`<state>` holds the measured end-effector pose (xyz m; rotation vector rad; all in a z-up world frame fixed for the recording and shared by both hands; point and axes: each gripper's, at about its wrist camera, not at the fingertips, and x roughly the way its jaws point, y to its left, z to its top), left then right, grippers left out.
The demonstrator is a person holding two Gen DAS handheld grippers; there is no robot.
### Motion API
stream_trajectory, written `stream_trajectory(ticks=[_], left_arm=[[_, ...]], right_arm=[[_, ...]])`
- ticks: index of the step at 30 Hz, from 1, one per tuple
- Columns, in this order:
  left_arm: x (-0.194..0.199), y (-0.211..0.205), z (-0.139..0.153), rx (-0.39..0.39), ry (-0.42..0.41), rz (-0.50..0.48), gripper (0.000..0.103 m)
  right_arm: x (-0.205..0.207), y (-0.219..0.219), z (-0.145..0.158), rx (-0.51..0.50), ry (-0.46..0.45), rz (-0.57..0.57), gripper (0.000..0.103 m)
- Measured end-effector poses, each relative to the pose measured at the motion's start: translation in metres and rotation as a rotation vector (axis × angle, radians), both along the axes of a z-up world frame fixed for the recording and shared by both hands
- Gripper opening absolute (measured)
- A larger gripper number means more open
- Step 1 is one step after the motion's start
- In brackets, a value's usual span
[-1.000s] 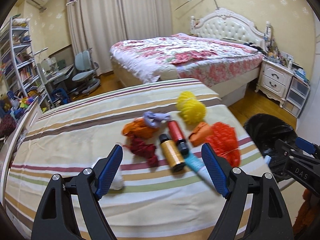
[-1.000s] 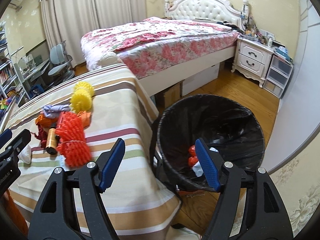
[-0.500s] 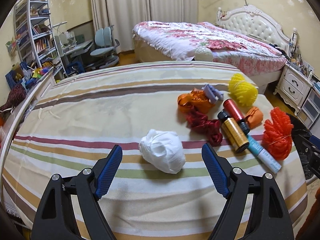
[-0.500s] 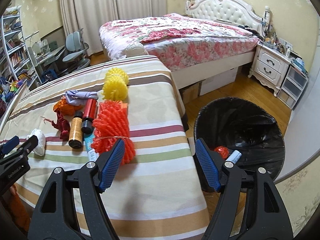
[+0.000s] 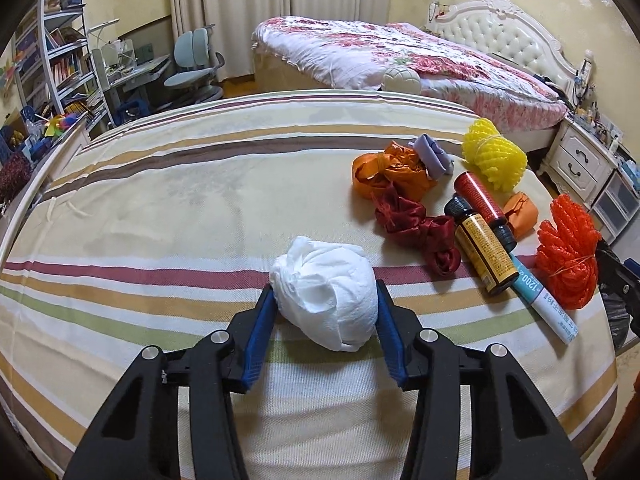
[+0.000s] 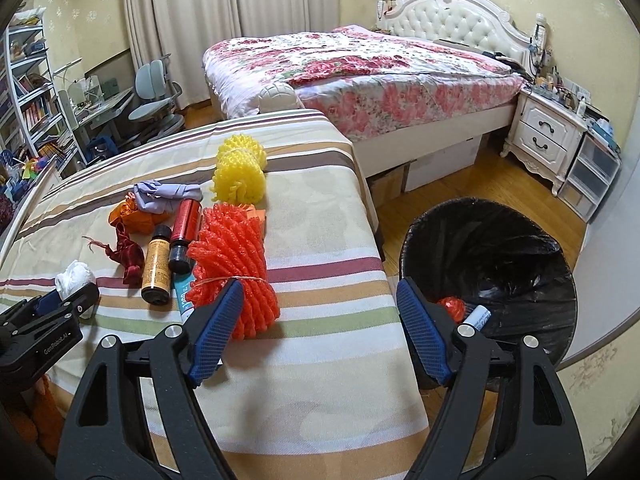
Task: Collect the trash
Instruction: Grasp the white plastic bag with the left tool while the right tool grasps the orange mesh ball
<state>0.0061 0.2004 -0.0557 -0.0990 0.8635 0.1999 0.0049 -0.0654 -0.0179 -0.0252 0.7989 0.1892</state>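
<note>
A crumpled white paper wad [image 5: 328, 300] lies on the striped cloth of the table [image 5: 160, 208]. My left gripper [image 5: 324, 290] has its jaws closing on the wad, and both blue pads touch its sides. To the right lie a red foam net [image 6: 232, 264], a yellow foam net [image 6: 240, 172], an amber bottle [image 6: 156, 264], a red bottle [image 6: 186, 220], an orange bag [image 6: 136, 216] and a dark red ribbon [image 5: 412, 228]. My right gripper [image 6: 319, 285] hangs over the table's right edge with its jaws opening and nothing between them. The red net sits just beyond its left finger.
A black-lined trash bin [image 6: 520, 240] stands on the wooden floor right of the table, with a red scrap [image 6: 452, 306] and a white tube [image 6: 478, 316] inside. A blue-white tube [image 5: 544, 300] lies beside the amber bottle. A floral bed [image 6: 360, 72] stands beyond, and shelves [image 5: 52, 60] on the left.
My left gripper swung left from the pile to the white wad, came down and closed its jaws around it. My right gripper swung from over the bin to the table's edge and opened slightly wider.
</note>
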Motion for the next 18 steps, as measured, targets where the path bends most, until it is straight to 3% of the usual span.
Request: stream_trajectory(ticks=[18], left_arm=[[-0.011,-0.003,0.017,0.031,-0.053,-0.007,0.045]], right_arm=[[-0.004,0.010,0.011,0.004,-0.027,0.036,0.077]])
